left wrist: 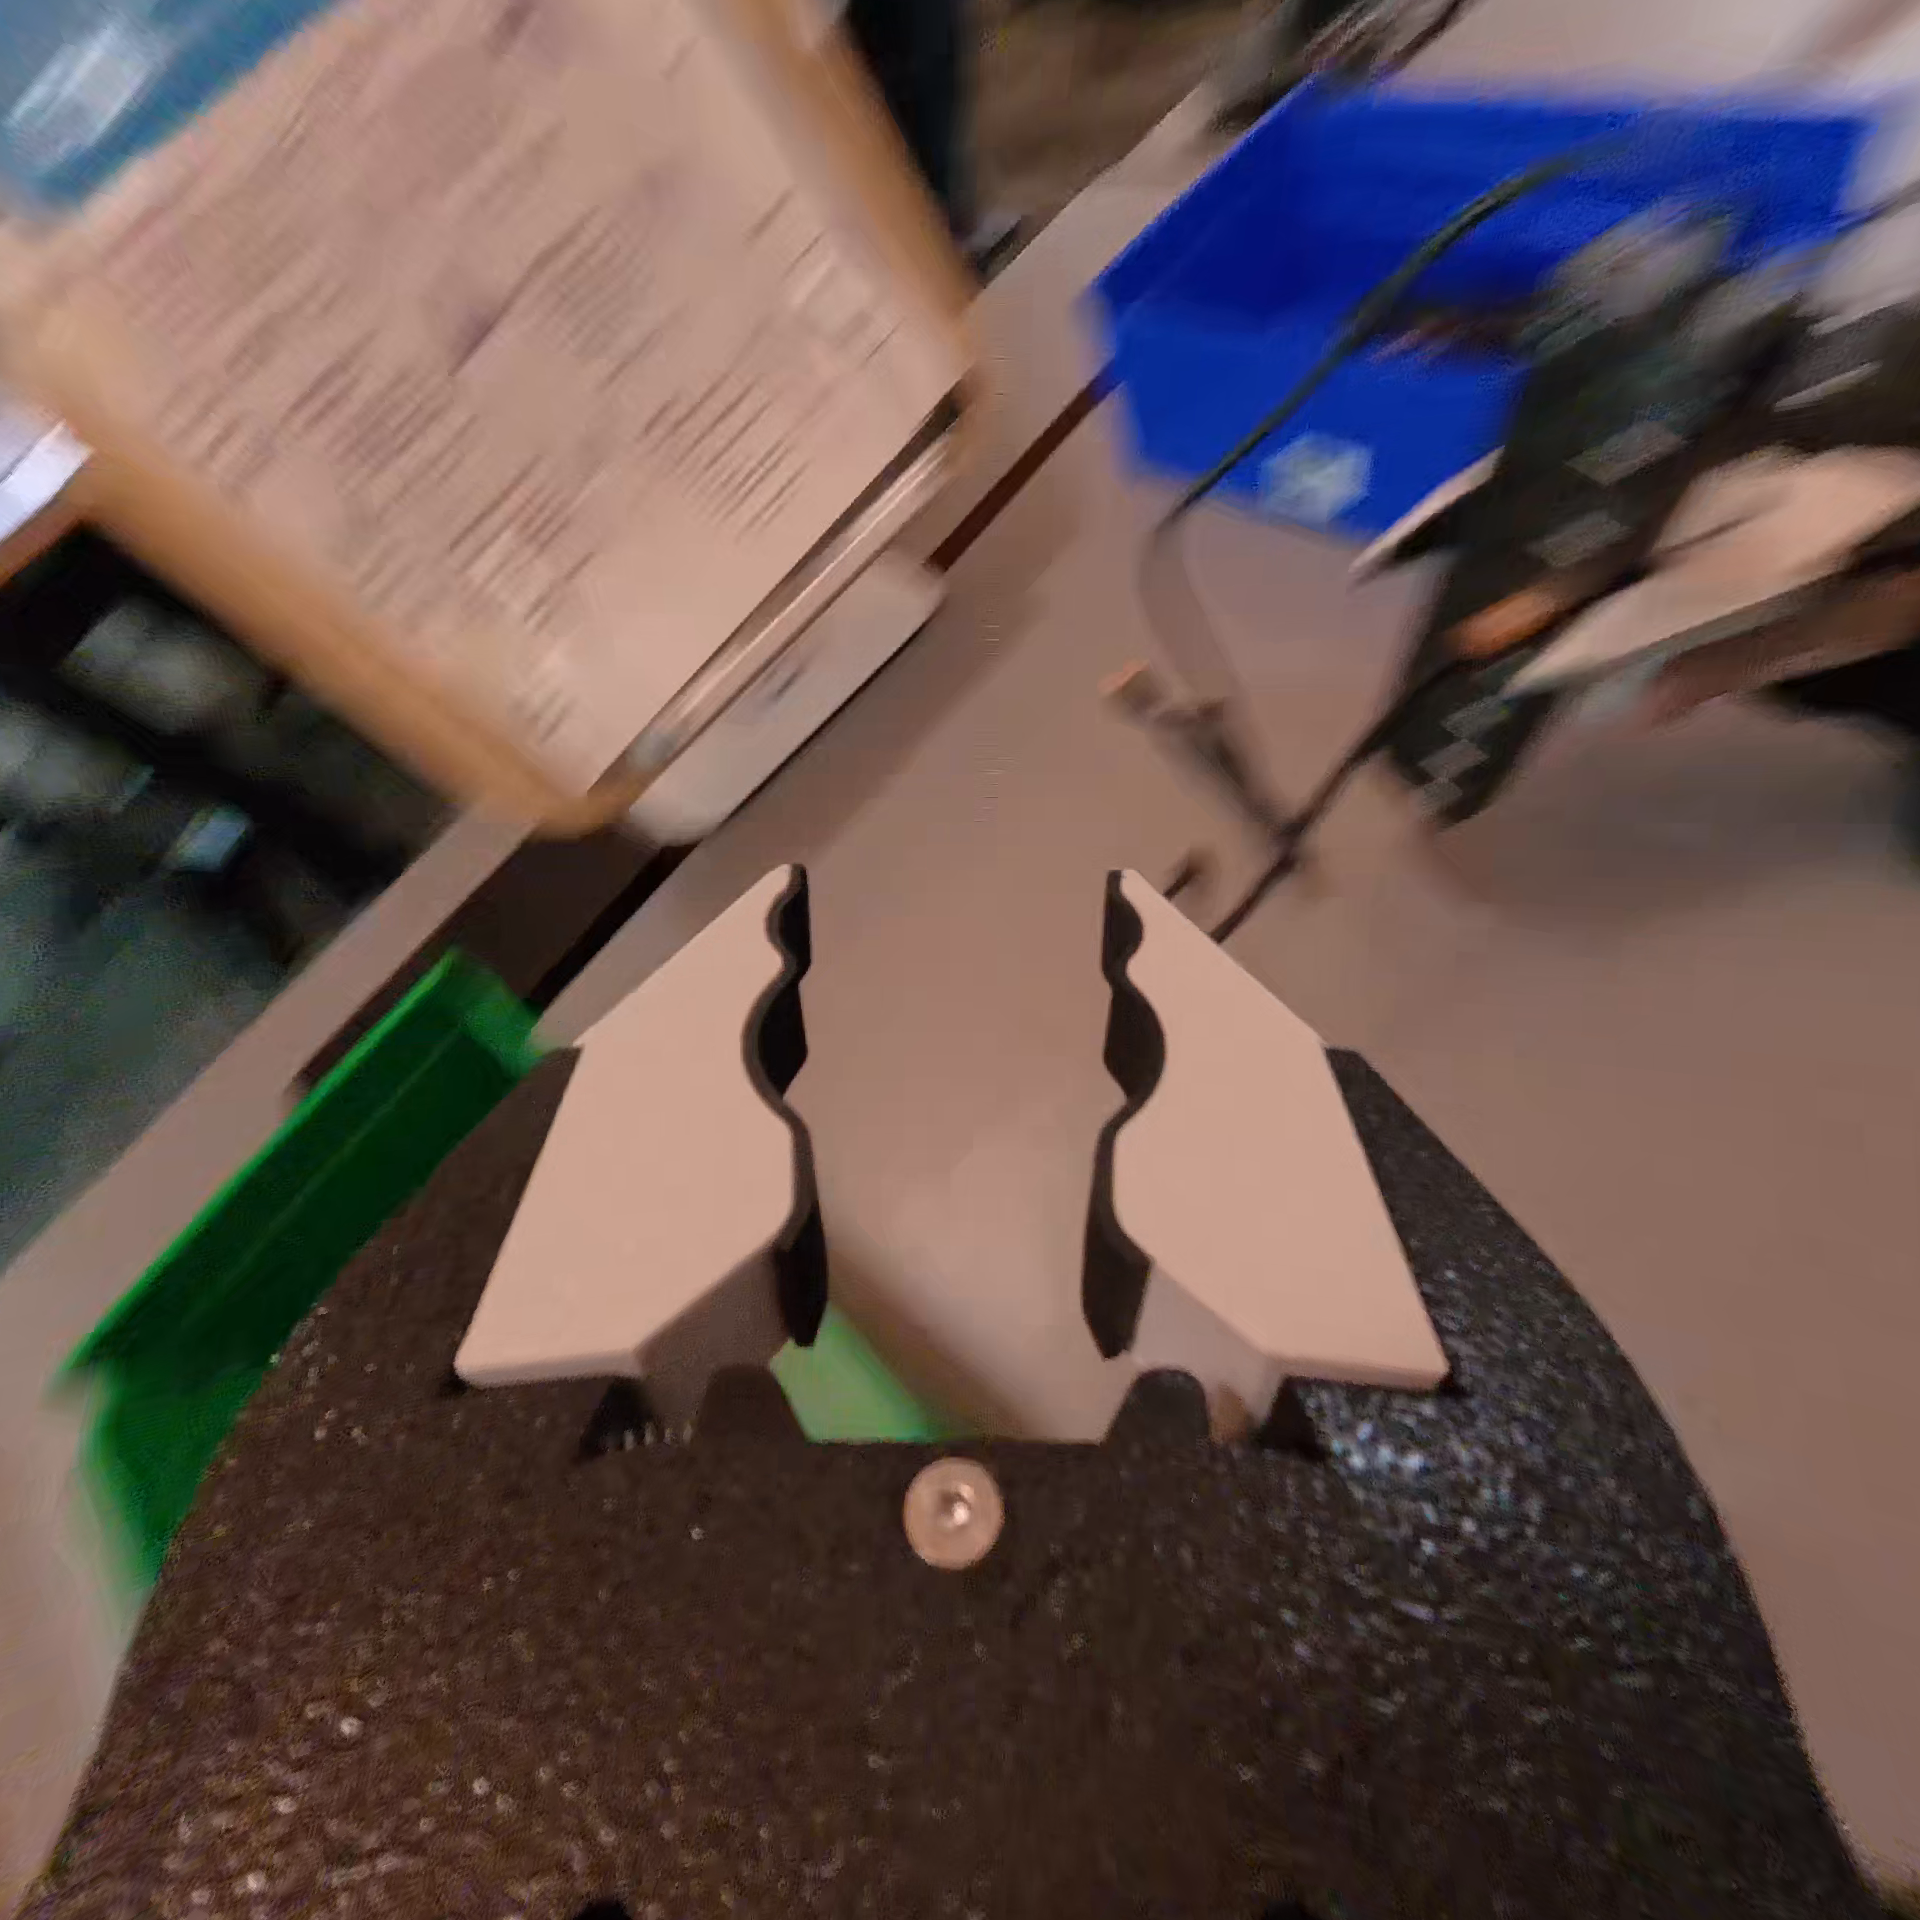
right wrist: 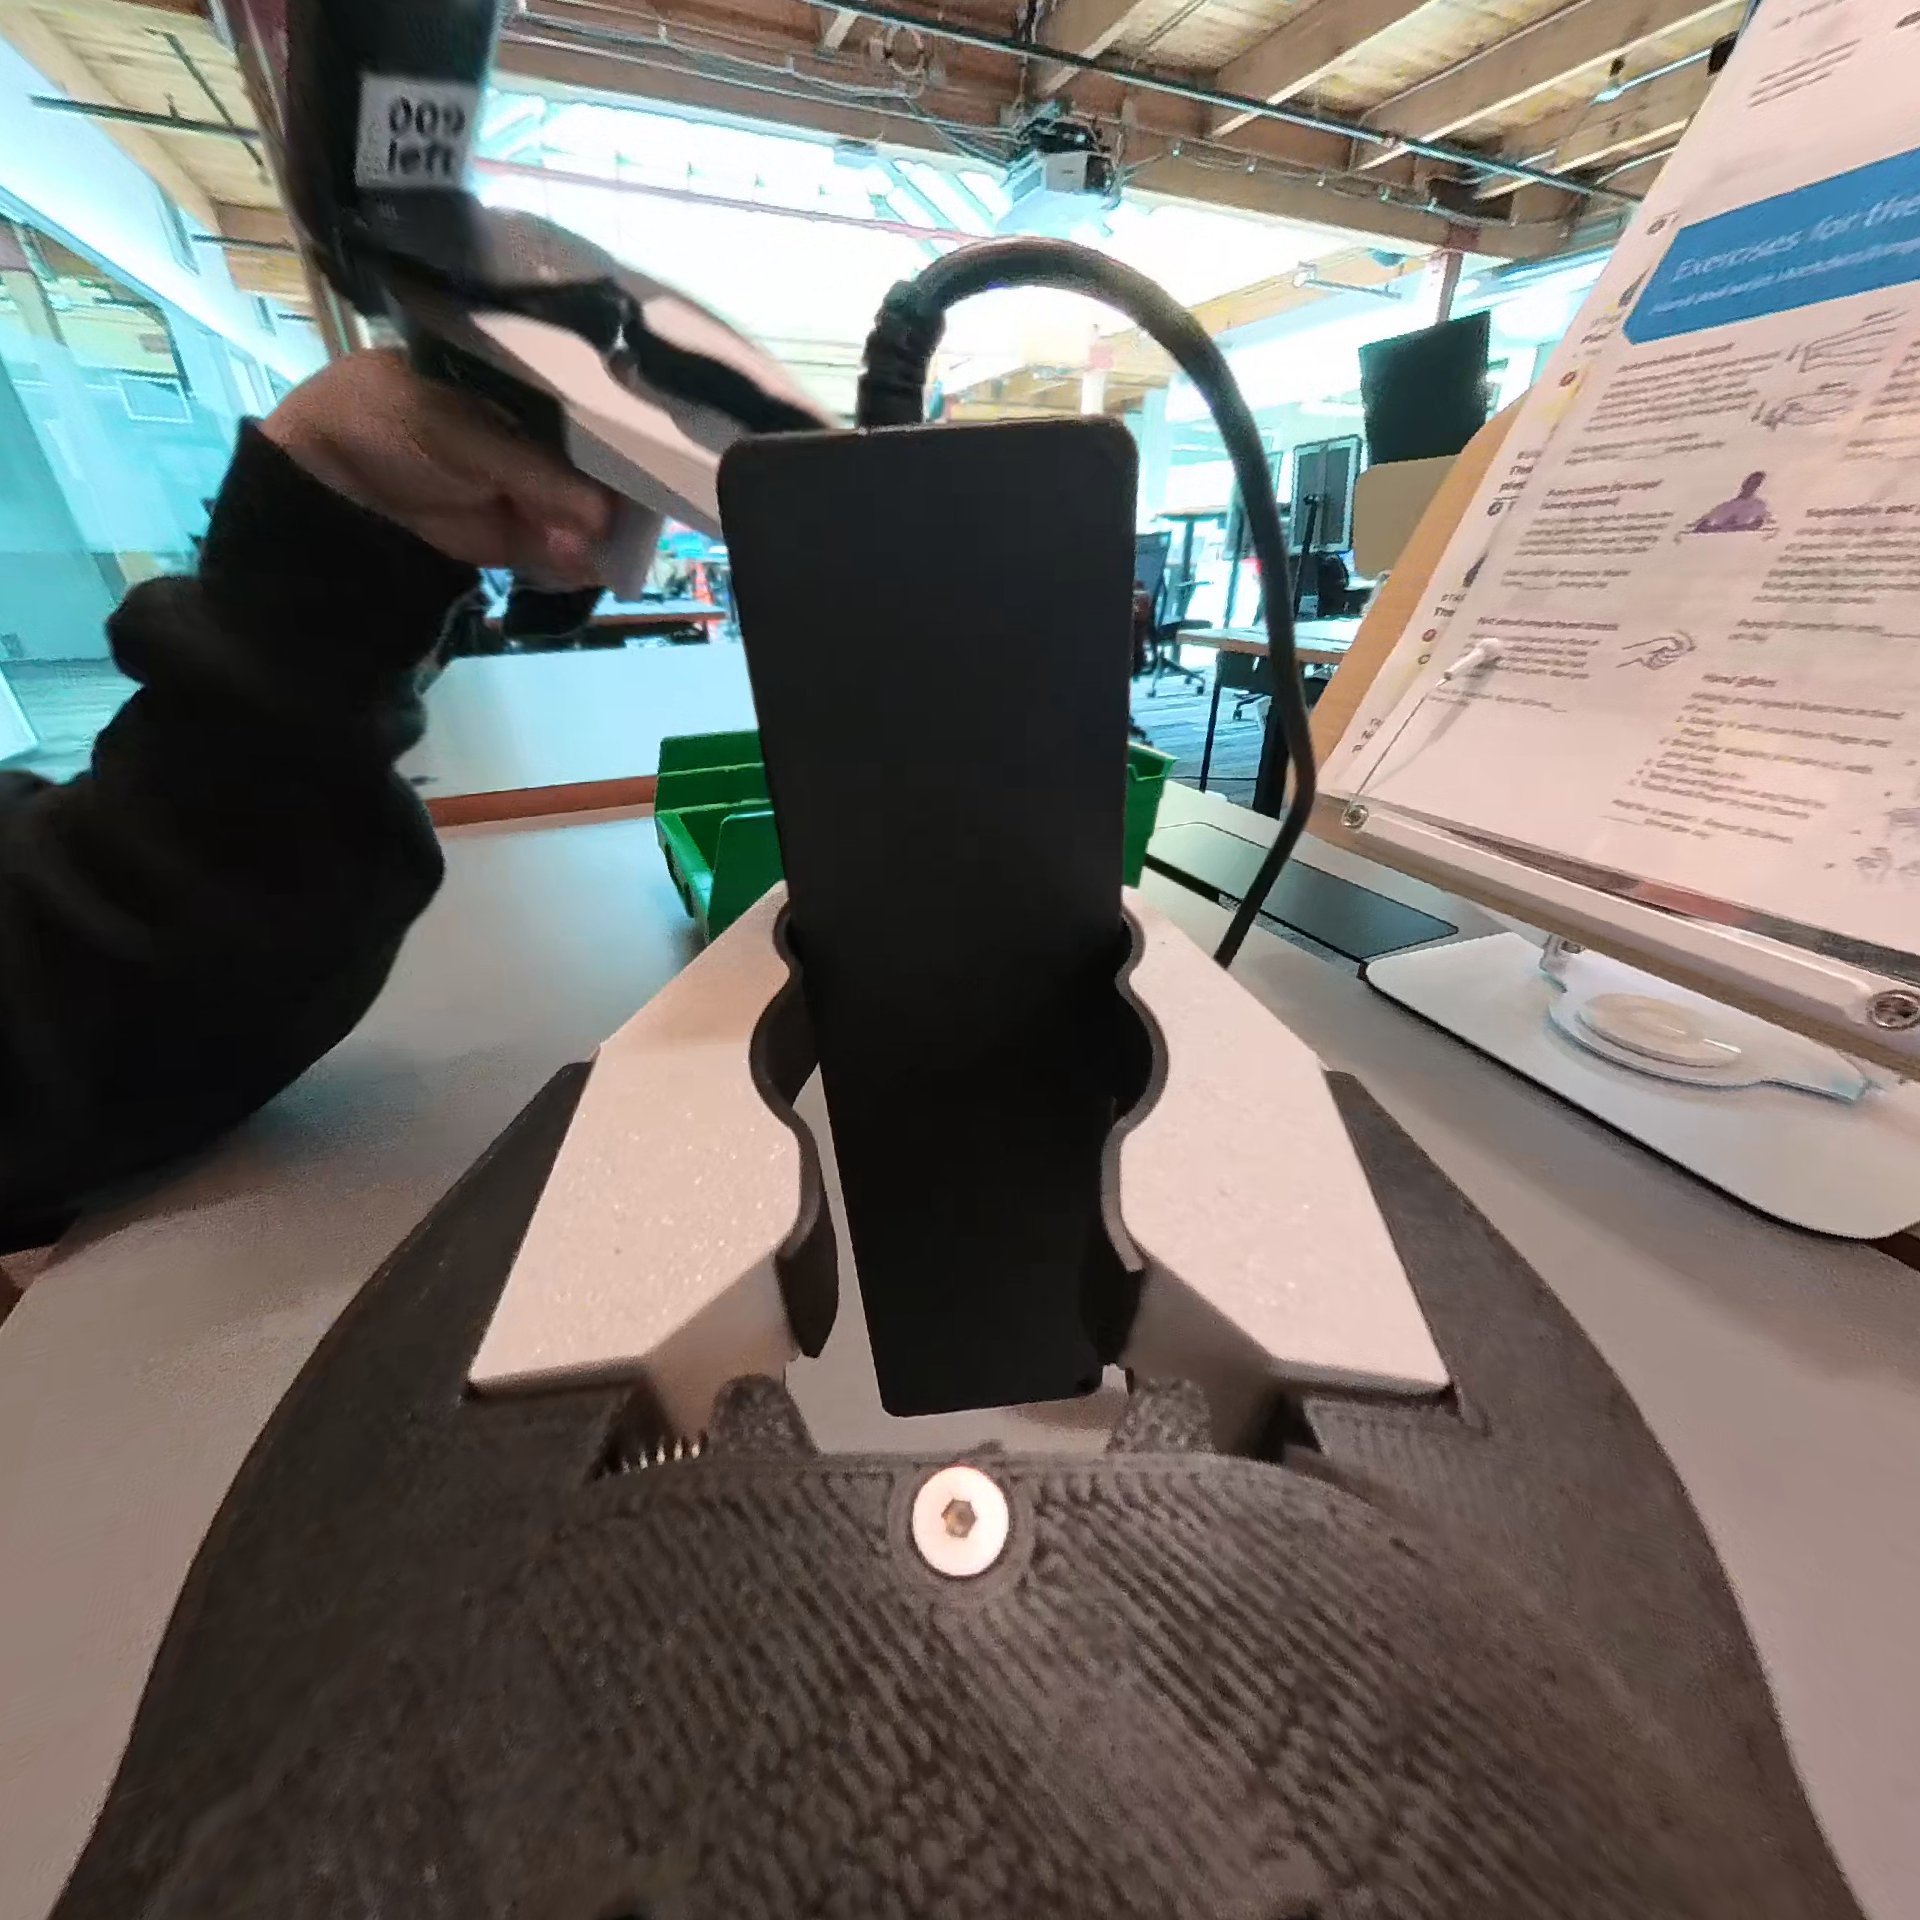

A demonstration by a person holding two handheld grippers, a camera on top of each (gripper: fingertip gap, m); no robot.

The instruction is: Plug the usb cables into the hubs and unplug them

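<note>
right gripper (right wrist: pixel 956 935): clamped on black usb hub (right wrist: pixel 925 779), its cable (right wrist: pixel 1226 436) arching up
left gripper (left wrist: pixel 956 883): spread, empty, above table (left wrist: pixel 1558 1143)

Left gripper (left wrist: pixel 956 914) agape, empty; right gripper (right wrist: pixel 956 935) clamped.

Counts, both views: two tools, the left tool (left wrist: pixel 956 904) with nothing between its fingers, the right tool (right wrist: pixel 956 925) clamped on one black hub (right wrist: pixel 935 831). One black cable (right wrist: pixel 1226 436) ran from the hub's top. One green bin (right wrist: pixel 717 831), centre frame. One blue bin (left wrist: pixel 1351 312), upper right. One document stand (right wrist: pixel 1662 520), right side. One hand (right wrist: pixel 436 468), upper left. One table (right wrist: pixel 540 966).
</note>
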